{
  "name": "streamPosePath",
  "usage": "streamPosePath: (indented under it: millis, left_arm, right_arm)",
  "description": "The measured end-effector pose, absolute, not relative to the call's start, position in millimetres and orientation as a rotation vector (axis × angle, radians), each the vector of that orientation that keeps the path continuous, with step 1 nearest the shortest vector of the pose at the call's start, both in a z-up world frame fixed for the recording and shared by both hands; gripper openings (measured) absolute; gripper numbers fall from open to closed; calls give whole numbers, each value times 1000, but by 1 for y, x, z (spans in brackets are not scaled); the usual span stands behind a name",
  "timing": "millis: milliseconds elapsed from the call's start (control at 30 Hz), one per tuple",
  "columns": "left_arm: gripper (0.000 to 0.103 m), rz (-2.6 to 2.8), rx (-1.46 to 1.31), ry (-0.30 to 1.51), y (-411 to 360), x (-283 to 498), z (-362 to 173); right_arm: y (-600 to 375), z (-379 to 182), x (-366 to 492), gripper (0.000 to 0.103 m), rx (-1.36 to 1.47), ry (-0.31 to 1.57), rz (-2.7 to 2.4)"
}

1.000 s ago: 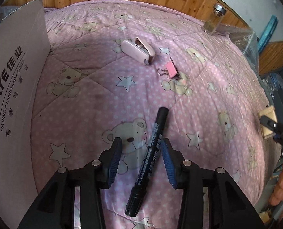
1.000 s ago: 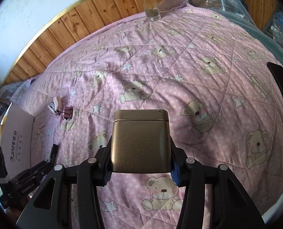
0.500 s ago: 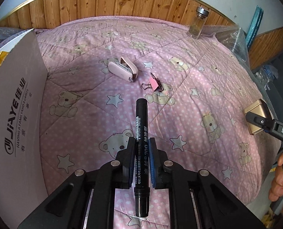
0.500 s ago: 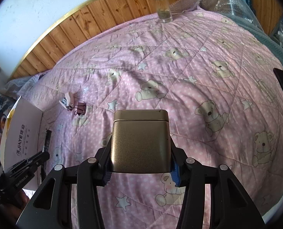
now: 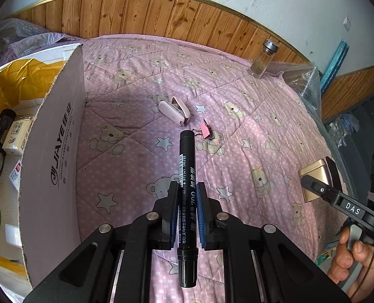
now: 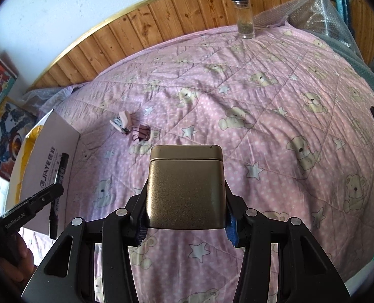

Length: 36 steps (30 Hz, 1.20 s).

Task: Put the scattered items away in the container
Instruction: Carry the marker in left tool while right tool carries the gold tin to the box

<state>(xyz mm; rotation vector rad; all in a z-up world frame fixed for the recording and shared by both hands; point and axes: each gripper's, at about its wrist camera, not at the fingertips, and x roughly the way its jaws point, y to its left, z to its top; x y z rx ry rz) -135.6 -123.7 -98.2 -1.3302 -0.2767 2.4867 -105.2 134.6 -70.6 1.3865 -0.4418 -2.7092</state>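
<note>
Box [image 5: 53,166]: one, white cardboard, far left on the bed [image 5: 237,131]; glasses, tissue pack and tape roll inside.
Left gripper [image 5: 187,214]: fingers pinch one black marker [image 5: 186,176], held above the quilt beside the box.
Stapler [image 5: 174,109]: one, pink, on the quilt.
Clip [image 5: 205,133]: one, pink, just right of it.
Jar [image 5: 262,59]: one, far edge.
Right gripper [image 6: 185,224]: fingers clamp one gold tin [image 6: 185,184], lifted.

The stapler [image 5: 174,109] lies just left of the binder clip [image 5: 205,132] on the quilt [image 5: 250,131], box [image 5: 53,166] at left.
</note>
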Motion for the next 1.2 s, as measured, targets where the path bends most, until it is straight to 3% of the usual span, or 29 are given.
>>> streamPosePath:
  millis: [667,1200]
  left_arm:
    - [14,2532,-1185,-421,-171,-97,-51]
    - [14,2590,-1097,-529,-225,-79,-24]
  right_arm:
    - [17,-31,-94,51,1248,-170,-2551]
    - [-52,1,-99,51,1154,-64,-2466]
